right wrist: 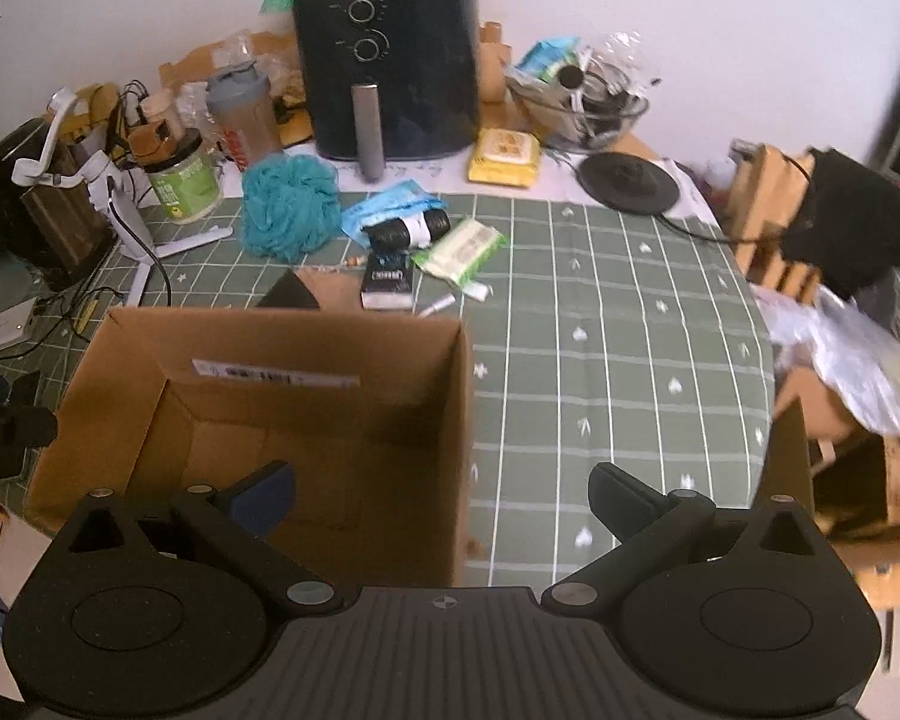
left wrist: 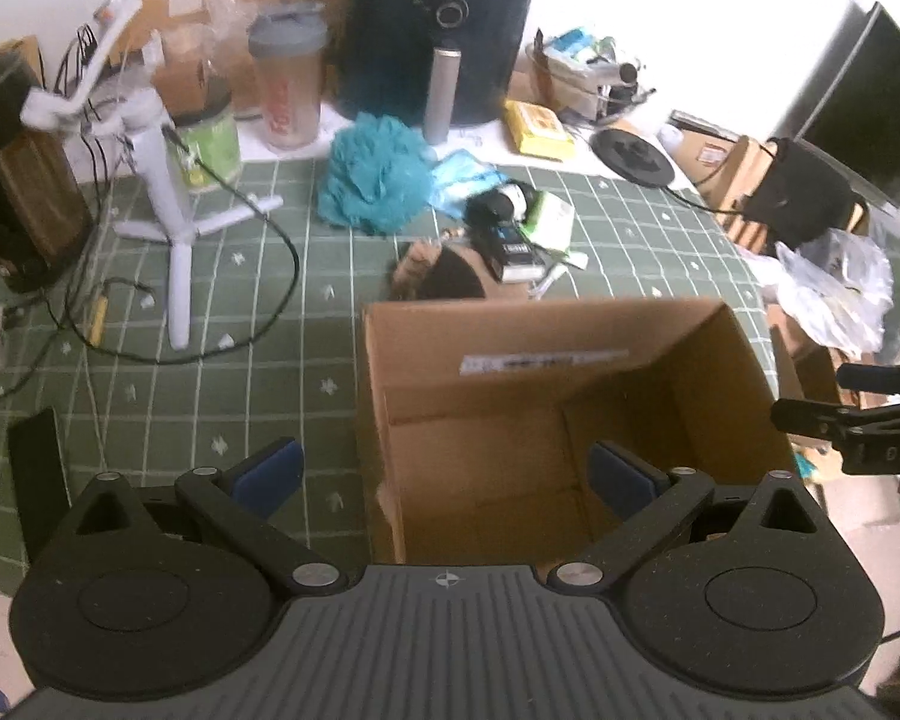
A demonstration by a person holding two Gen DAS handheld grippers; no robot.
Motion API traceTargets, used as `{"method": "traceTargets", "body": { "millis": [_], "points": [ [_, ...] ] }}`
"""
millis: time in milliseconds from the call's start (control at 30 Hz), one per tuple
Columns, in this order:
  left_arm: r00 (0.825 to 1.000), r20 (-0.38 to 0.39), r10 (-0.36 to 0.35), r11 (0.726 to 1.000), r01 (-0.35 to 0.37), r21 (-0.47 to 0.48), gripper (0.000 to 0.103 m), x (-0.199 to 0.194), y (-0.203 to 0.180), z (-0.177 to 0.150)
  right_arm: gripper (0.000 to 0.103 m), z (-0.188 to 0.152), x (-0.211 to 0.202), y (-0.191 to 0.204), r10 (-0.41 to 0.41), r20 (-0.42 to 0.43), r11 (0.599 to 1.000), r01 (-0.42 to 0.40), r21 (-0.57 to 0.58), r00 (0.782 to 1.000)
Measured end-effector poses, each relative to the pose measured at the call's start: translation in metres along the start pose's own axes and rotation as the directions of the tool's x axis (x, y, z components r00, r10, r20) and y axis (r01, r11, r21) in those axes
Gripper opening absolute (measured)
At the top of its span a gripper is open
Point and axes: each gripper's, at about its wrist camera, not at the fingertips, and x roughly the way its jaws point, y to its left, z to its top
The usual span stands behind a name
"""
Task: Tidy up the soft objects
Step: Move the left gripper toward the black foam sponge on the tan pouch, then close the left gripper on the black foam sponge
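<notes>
An open cardboard box (left wrist: 570, 360) stands on the green checked tablecloth; it also shows in the right wrist view (right wrist: 282, 348) and looks empty. A teal bath pouf (left wrist: 375, 177) lies beyond it, also in the right wrist view (right wrist: 288, 207). Next to the pouf lie a blue cloth (right wrist: 390, 207), a black roll (right wrist: 408, 228) and a green wipes pack (right wrist: 462, 249). My left gripper (left wrist: 447, 474) is open over the box's near left corner. My right gripper (right wrist: 444, 495) is open and empty over the box's near right corner.
A black air fryer (right wrist: 390, 60) stands at the back, with a shaker bottle (right wrist: 246, 117) and a green jar (right wrist: 183, 180). A white tripod (left wrist: 168, 192) and cables lie at the left. A yellow pack (right wrist: 504, 156) and a black disc (right wrist: 627, 183) sit at the back right.
</notes>
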Motion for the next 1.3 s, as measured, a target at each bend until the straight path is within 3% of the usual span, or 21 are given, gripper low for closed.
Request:
{"method": "traceTargets", "body": {
  "millis": [400,700,967,1300],
  "points": [
    [0.998,-0.005,0.067,0.998,-0.067,0.001,0.103,0.012,-0.014,0.036,0.103,0.030,0.029,-0.031,0.147,-0.015,0.989,-0.147,-0.008,0.989],
    [0.996,-0.025,0.082,0.993,-0.079,0.092,0.103,0.031,-0.016,0.067,0.103,0.045,0.040,-0.049,0.176,-0.022,0.984,-0.175,0.038,0.984],
    [0.991,-0.135,0.021,0.993,-0.006,0.116,0.103,0.075,-0.005,0.099,0.103,0.052,0.047,-0.055,0.128,-0.028,0.989,-0.126,0.082,0.991],
    [0.942,-0.330,-0.064,0.989,0.105,0.109,0.103,0.142,0.009,0.136,0.103,0.051,0.054,-0.062,0.076,-0.056,0.985,-0.067,0.156,0.996]
  ]
}}
